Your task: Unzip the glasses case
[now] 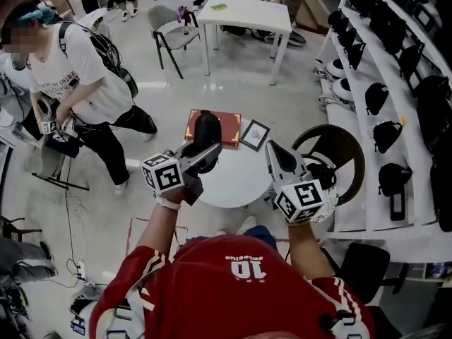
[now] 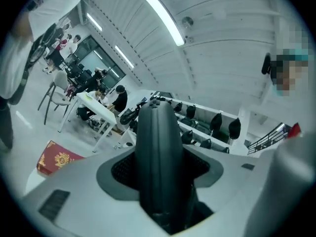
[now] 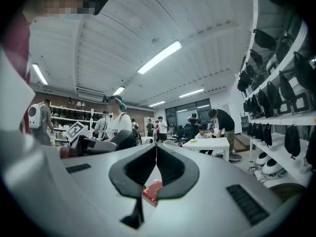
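On the left, the glasses case (image 1: pixel 206 131) is clamped edge-on between the jaws of the left gripper (image 1: pixel 200 157). It is held off the round white table (image 1: pixel 233 186), over a red book (image 1: pixel 229 127) and near a small framed picture (image 1: pixel 254 134). In the left gripper view the zip seam is seen running up the case's narrow edge, towards the camera; the puller itself cannot be made out. To the right, the right gripper (image 1: pixel 274 149) is clenched on nothing, its pads pressed together, apart from the case. For a clean unzip, the case is best pinched firmly by its flat sides so that the seam is left exposed. The puller should be located first, and the right jaws parted only slightly to nip its tab. The pull should then be guided along the seam's curve, not away from it.
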A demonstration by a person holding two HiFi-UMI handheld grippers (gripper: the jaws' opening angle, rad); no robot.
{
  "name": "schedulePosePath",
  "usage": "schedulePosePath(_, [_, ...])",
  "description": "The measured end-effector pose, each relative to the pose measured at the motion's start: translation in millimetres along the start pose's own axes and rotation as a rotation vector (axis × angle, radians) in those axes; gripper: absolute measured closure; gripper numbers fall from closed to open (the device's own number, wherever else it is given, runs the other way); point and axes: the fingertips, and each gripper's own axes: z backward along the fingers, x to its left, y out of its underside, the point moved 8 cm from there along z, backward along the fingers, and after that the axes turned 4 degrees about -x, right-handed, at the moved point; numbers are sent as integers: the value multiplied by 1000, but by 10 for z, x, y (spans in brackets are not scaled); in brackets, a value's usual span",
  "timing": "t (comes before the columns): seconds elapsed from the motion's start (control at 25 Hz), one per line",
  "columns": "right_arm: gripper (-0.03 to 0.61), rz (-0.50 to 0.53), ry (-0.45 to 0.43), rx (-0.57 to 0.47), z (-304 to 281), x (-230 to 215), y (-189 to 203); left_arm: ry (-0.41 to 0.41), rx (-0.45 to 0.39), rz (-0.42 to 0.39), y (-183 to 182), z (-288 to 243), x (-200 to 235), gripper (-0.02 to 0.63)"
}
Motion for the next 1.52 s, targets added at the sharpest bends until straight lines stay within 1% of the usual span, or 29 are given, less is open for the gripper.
schedulePosePath(0.12, [565,33,-23,-8,-10,146,-44,45,-42,48,-163,80,-79,351])
schedulePosePath(0.24, [561,51,-34,-22,-17,238,-85,73,-70,58,-268,144,-115,351])
schedulePosePath(0.28, [544,54,-42,-23,-20,265,-94,73,-73,59,-303,162,-140,351])
schedulePosePath(0.32, [513,58,-51,-21,-26,298,-101,72,-76,62,-332,185,-160,351])
schedulePosePath(0.36, [505,62,-58,-18,-33,336,-106,74,-80,67,-355,214,-173,351])
schedulePosePath(0.56, [505,99,-91,-10,-107,545,-109,99,-111,94,-489,325,-211,351])
schedulePosePath(0.84, [505,128,-157,6,-229,885,-48,162,-139,96,-717,370,-309,350])
schedulePosePath(1.0, [505,135,-195,10,-298,1024,-37,188,-129,66,-816,337,-409,351])
schedulePosePath(1.28, [505,146,-251,15,-398,1216,-100,202,-83,-34,-921,248,-639,351])
schedulePosePath(1.44, [505,163,-262,16,-429,1246,-118,209,-63,-55,-927,187,-718,351])
schedulePosePath(1.52, [505,169,-260,16,-442,1253,-126,213,-57,-48,-908,176,-723,351])
